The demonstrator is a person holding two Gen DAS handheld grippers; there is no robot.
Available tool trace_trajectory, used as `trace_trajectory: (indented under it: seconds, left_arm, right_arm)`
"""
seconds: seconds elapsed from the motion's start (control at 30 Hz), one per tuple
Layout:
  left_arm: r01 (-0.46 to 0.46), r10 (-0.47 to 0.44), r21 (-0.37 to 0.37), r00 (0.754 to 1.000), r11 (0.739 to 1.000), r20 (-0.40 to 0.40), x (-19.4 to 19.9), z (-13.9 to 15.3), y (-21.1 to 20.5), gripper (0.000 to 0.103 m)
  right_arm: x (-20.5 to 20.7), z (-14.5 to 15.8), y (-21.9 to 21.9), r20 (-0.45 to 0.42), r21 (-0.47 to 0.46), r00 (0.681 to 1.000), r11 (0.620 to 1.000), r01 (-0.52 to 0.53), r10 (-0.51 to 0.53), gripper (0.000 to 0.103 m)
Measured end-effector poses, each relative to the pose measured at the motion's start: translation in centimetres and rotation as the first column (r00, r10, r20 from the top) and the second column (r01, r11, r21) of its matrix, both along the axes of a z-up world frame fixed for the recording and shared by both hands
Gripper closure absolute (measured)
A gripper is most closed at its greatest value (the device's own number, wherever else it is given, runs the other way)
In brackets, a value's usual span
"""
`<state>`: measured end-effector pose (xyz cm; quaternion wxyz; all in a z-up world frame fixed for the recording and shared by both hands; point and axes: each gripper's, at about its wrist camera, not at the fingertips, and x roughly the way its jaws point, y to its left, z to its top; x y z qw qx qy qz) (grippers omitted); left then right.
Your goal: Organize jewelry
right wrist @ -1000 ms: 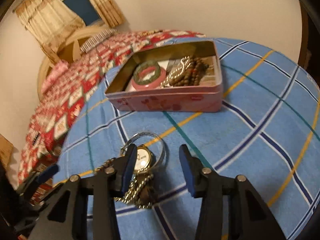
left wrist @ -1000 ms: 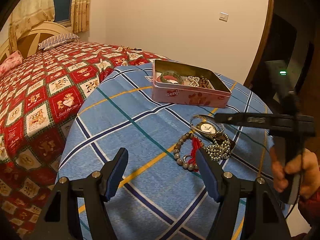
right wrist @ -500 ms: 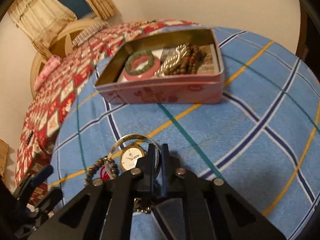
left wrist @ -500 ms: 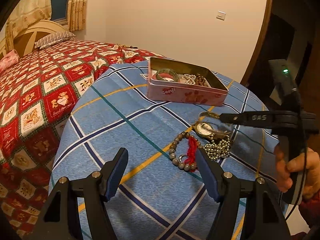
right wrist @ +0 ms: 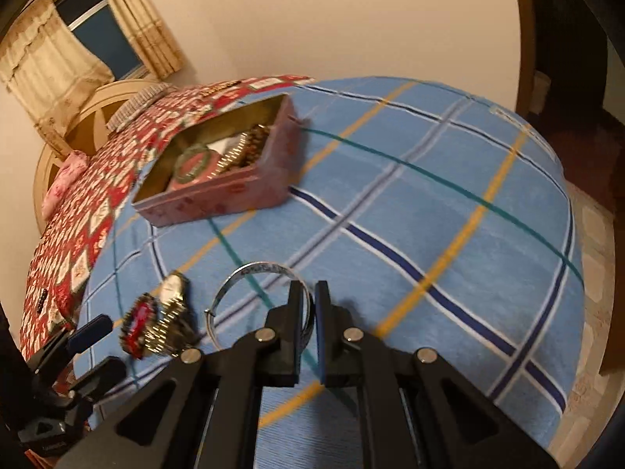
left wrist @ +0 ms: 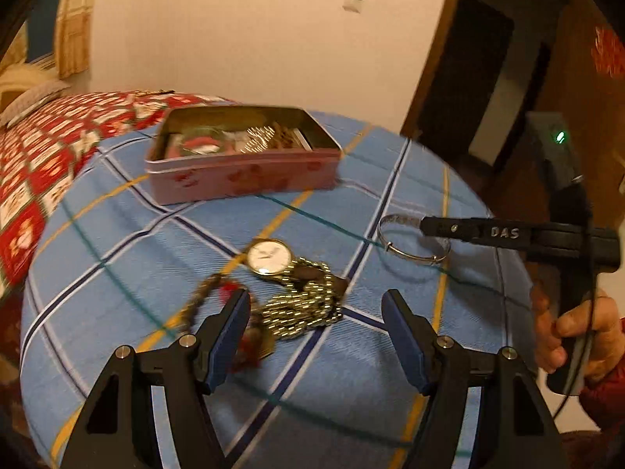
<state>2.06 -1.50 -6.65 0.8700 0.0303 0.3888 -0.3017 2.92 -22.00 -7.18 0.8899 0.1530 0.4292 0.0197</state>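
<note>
My right gripper (right wrist: 308, 293) is shut on a silver bangle (right wrist: 250, 273) and holds it just above the blue plaid cloth; it shows from the side in the left wrist view (left wrist: 424, 226) with the bangle (left wrist: 394, 248). My left gripper (left wrist: 316, 312) is open and empty, hovering over the pile: a gold watch (left wrist: 269, 256), a gold chain (left wrist: 302, 310) and a bead bracelet with a red tassel (left wrist: 218, 297). The pink tin (left wrist: 242, 179) at the back holds a green bangle, pearls and brown beads (right wrist: 234, 152).
The cloth-covered round table (right wrist: 449, 195) drops off at its right edge. A bed with a red patterned quilt (right wrist: 86, 215) lies to the left. A dark wooden door frame (left wrist: 441, 58) stands at the right.
My right gripper has closed on the silver bangle and pulled it right, away from the watch. My left gripper has moved right and forward, now over the jewelry pile.
</note>
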Motion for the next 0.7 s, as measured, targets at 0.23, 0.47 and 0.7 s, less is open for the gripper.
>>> trace_trajectory:
  seconds: [0.23,0.47,0.7]
  left_arm:
    - [-0.012,0.015,0.096,0.999,0.995,-0.038,1.0,-1.1,-2.3,0.034]
    - [-0.007,0.013,0.084,0.997,0.996,-0.071,1.3,-1.6,-1.9,0.072]
    - [0.003,-0.004,-0.038,1.0,0.999,-0.02,0.2,0.4,0.0,0.083]
  right_arm:
    - [-0.4,-0.6,-0.9,-0.003,-0.029,1.0,1.0,0.0,-0.001,0.095]
    - [-0.5,-1.2,-0.7,-0.014,-0.042,1.0,0.999,-0.01,0.01,0.095]
    - [-0.5,-1.3,-0.7,-0.022,-0.056,1.0,0.998,-0.013,0.012,0.095]
